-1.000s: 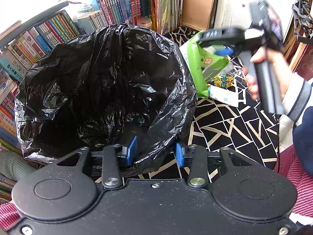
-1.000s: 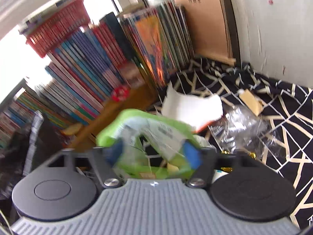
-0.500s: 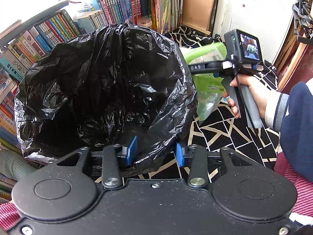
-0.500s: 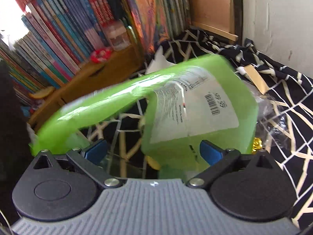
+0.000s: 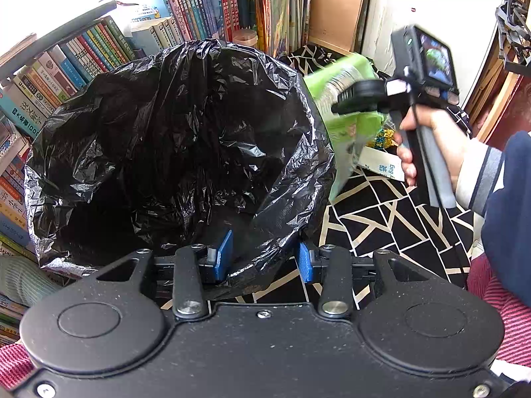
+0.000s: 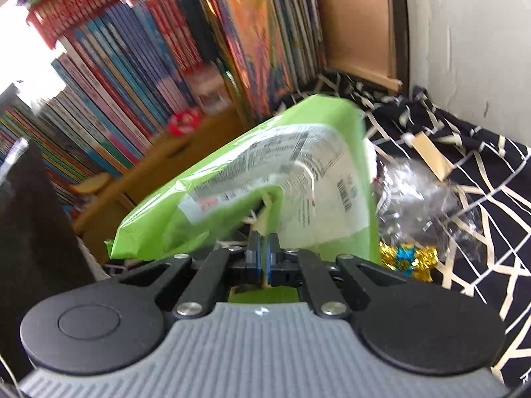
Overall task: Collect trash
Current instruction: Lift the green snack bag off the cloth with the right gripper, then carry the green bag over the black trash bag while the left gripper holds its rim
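Observation:
A black trash bag (image 5: 186, 126) stands wide open in the left wrist view. My left gripper (image 5: 264, 258) is shut on the bag's near rim, with crumpled plastic between its blue pads. A green snack packet (image 5: 348, 126) with a white label hangs just right of the bag's rim. My right gripper (image 5: 335, 109) holds it there. In the right wrist view the right gripper (image 6: 264, 255) has its jaws closing tight, pads pressed on the green packet's (image 6: 252, 179) lower edge. The packet tilts up to the left, towards the bag's dark side (image 6: 30, 215).
Rows of books (image 5: 99, 53) wall in the bag at the back and left. On the black cloth with cream lines (image 5: 381, 219) lie a clear plastic wrapper (image 6: 418, 199), a gold and blue foil wrapper (image 6: 405, 258), a white paper slip (image 5: 381, 165) and a tan scrap (image 6: 431, 156).
The right gripper's jaws went from wide apart around the green packet to shut on its edge, and the packet has lifted off the cloth. The left gripper and bag have not moved.

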A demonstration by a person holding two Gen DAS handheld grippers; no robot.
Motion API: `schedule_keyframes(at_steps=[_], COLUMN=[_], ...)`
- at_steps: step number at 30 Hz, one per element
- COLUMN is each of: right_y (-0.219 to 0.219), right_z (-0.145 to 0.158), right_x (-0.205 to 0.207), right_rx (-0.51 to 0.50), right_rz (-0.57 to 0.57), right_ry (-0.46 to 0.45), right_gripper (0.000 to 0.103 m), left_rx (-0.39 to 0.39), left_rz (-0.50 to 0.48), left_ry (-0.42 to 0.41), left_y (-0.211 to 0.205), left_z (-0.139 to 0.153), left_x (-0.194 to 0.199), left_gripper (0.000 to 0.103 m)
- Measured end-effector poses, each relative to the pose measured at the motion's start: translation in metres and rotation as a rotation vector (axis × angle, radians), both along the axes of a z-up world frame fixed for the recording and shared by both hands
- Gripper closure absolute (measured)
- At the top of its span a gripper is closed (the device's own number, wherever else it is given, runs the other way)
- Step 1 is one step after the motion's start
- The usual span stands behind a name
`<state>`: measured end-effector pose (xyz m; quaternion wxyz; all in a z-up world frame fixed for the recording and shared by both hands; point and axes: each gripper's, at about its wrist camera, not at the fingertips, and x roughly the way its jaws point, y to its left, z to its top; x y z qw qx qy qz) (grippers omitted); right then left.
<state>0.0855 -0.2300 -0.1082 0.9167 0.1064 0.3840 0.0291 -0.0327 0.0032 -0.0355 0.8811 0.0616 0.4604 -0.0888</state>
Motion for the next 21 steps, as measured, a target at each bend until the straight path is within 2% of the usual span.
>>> schedule_keyframes(at_steps=[9,10,11,12,13,14,16,18,21], right_y=[-0.004,-0.005,-0.005,-0.005,-0.005,-0.007,-0.007,-0.006,-0.015], right_z=[0.038,0.041,0.043,0.044,0.043,0.041,0.034,0.021,-0.002], right_x=[-0.007,-0.008,-0.01,-0.01,-0.008,-0.007,-0.004,0.004,0.014], right_rx=[0.104,0.105,0.085,0.066,0.046,0.023,-0.064,-0.15,-0.175], right_rz=[0.041,0.043,0.023,0.011,0.005,-0.008,-0.04,-0.066,-0.105], right_ry=[-0.128,-0.148,-0.167,-0.172,-0.169,-0.179,-0.179,-0.133,-0.053], right_gripper=[0.097,0.09,0.063,0.048,0.019,0.007,0.005,0.0,0.0], left_rx=[0.0,0.0,0.0,0.0,0.001,0.001,0.001,0.001,0.002], left_rz=[0.0,0.0,0.0,0.0,0.0,0.0,0.0,0.0,0.0], left_ry=[0.0,0.0,0.0,0.0,0.0,0.0,0.001,0.0,0.001], left_y=[0.0,0.0,0.0,0.0,0.0,0.0,0.0,0.0,0.0], left_z=[0.0,0.0,0.0,0.0,0.0,0.0,0.0,0.0,0.0], left_x=[0.0,0.0,0.0,0.0,0.0,0.0,0.0,0.0,0.0], left_gripper=[0.064,0.064,0.064,0.064,0.064,0.064,0.064,0.064,0.064])
